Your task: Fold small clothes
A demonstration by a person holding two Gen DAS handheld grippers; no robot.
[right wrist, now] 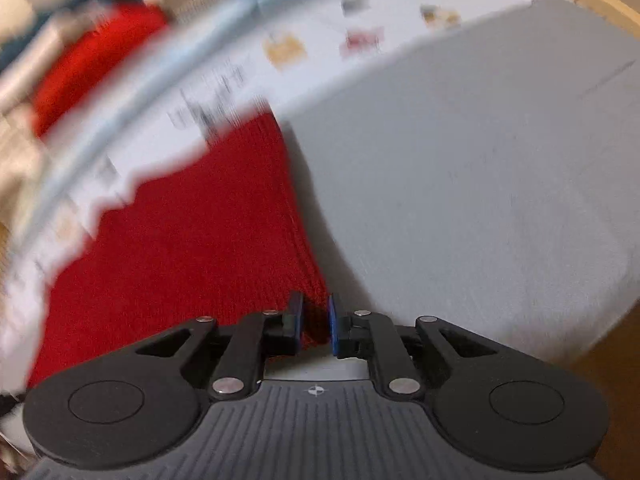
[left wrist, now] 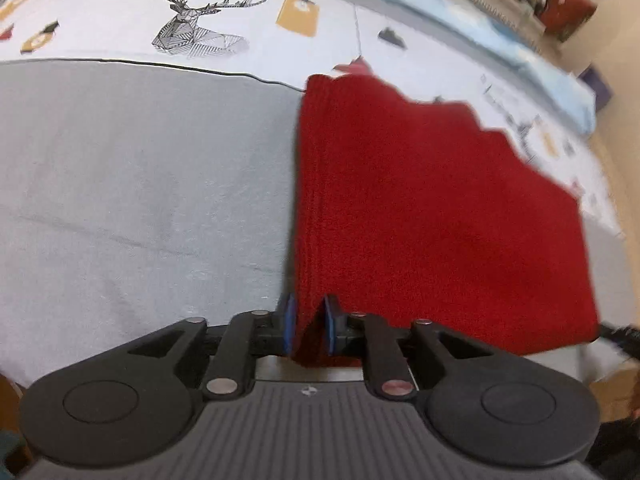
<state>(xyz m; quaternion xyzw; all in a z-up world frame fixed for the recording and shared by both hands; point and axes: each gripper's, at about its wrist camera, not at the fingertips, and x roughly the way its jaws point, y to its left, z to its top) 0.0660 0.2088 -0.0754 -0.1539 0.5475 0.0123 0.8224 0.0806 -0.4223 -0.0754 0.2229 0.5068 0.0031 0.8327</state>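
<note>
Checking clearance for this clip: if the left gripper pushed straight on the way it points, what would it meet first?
The left gripper is already clamped on the red knit garment, whose cloth stretches straight ahead; past it likely lies the grey cover, though depth is unclear.

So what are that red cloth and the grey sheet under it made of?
The red cloth looks like a knitted fabric, probably wool or acrylic: fine ribbed rows run along its edge and the surface is matte and fuzzy. The grey sheet looks like a smooth woven cotton-type fabric, matte, with faint creases. Which fibre either one is cannot be told by sight.
</note>
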